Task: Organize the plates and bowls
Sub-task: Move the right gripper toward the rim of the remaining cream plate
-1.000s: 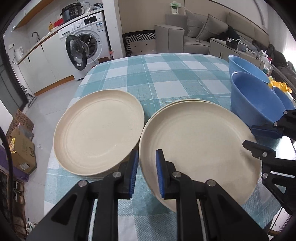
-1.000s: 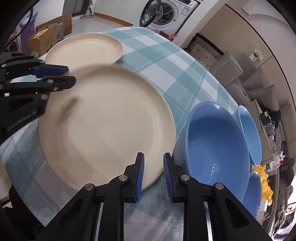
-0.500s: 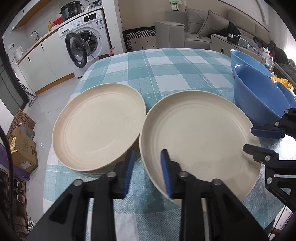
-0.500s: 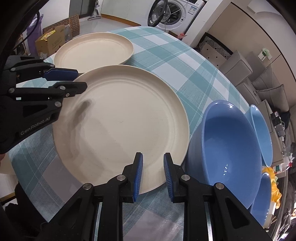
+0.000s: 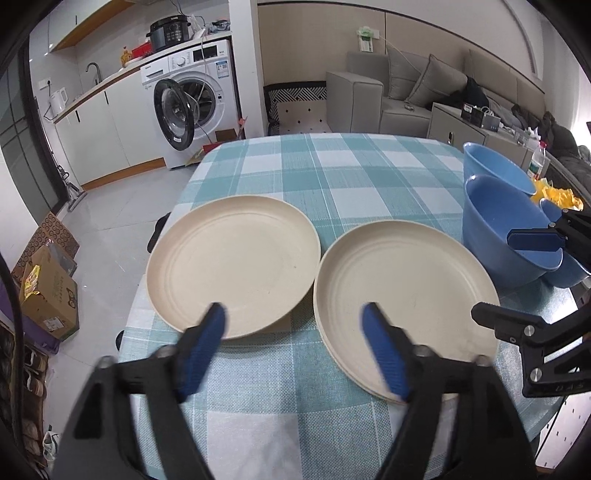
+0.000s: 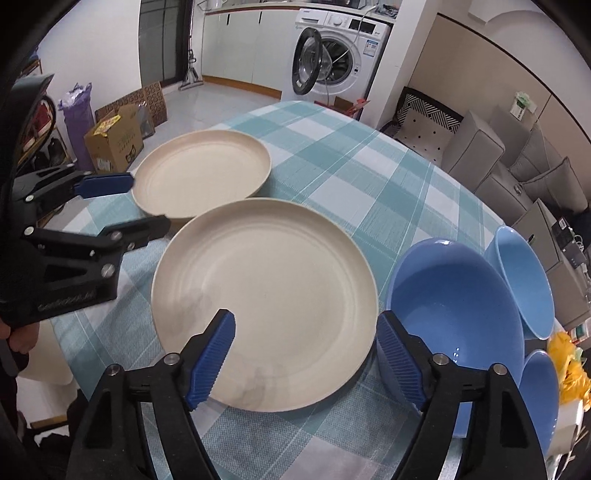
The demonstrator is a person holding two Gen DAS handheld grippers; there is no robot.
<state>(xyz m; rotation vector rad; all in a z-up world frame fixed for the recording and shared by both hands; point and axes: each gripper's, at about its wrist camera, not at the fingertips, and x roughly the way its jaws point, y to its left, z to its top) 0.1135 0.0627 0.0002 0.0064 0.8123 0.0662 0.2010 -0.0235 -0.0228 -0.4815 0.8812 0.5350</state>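
Right wrist view shows the right tongs [image 6: 304,360] and left tongs [image 6: 149,203] just spread wide and empty above the near cream plate [image 6: 264,302], apparently to leave it beside the blue bowls [image 6: 458,314] on the checked surface [image 6: 369,177].

A white washing machine [image 5: 195,107] stands with its round door open beside white kitchen cabinets [image 5: 99,136]; a black cooker [image 5: 170,33] sits on top; a grey sofa [image 5: 424,96] lines the beige wall; cardboard boxes [image 5: 48,291] rest on the pale tiled floor [image 5: 110,221]; the surface wears a teal checked cloth [image 5: 332,173].
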